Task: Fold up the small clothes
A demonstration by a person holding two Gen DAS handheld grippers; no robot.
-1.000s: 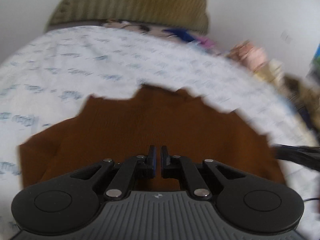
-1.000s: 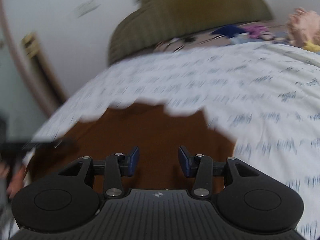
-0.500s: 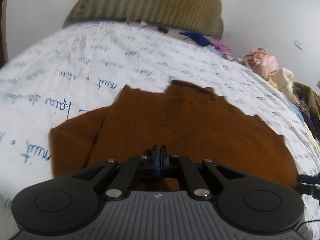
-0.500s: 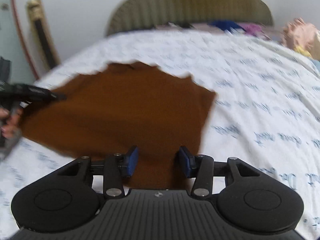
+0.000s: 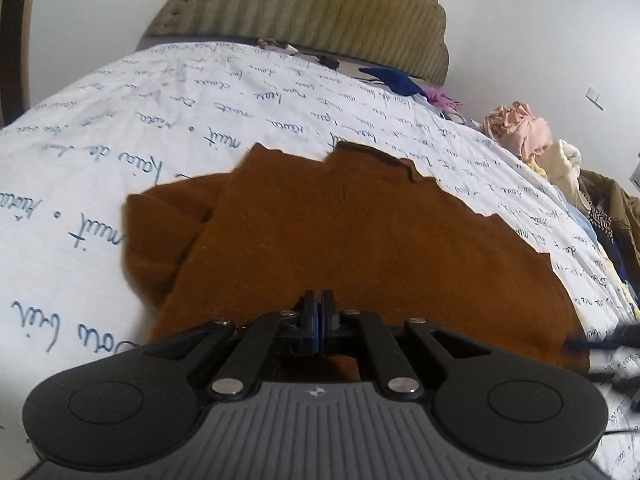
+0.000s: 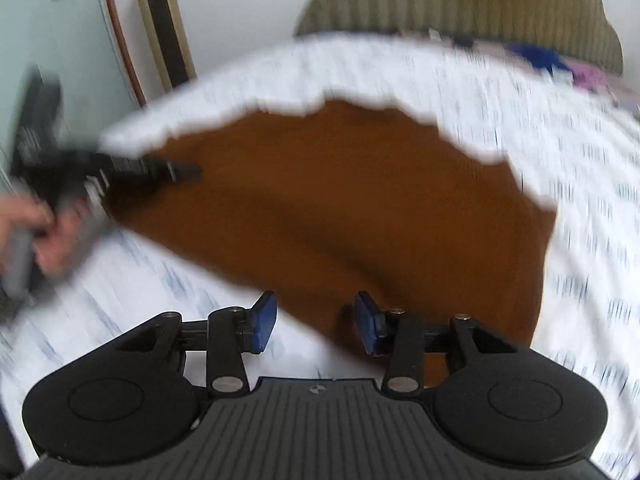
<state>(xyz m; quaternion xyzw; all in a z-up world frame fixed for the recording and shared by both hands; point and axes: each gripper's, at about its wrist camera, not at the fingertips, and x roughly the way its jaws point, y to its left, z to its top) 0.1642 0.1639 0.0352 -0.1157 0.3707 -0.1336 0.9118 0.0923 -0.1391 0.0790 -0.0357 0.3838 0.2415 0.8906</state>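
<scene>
Left wrist view: left hand-held gripper (image 5: 318, 312) clenched, 2 blue pads pressed together w/ near edge of brown garment (image 5: 360, 248) apparently pinched between them; exact bite hidden behind the linkage. Garment spread flat on bed sheet (image 5: 180, 120), white w/ blue handwriting print. Short sleeve (image 5: 160, 232) stuck out to the left side of frame, partly tucked under the body panel. Collar notch at far edge. Olive ribbed headboard (image 5: 320, 4) at far end of bed, against white wall. Pile of clothes (image 5: 520, 128) at right edge of bed, peach and cream pieces on top, darker ones nearer. Tip of right hand-held gripper (image 5: 600, 340) seen at far right, near garment's hem corner.

Right wrist view: heavily motion-blurred. Right hand-held gripper (image 6: 316, 320) released, pads well apart, nothing between them but garment's near edge (image 6: 340, 220) lying below. Garment draped across sheet (image 6: 580, 160). Left hand-held gripper (image 6: 160, 170) visible at left, tip on garment's far-left edge, person's hand (image 6: 44, 232) on its grip. Headboard (image 6: 460, 4) up top; mirror frame (image 6: 120, 32) leaning at left wall.
</scene>
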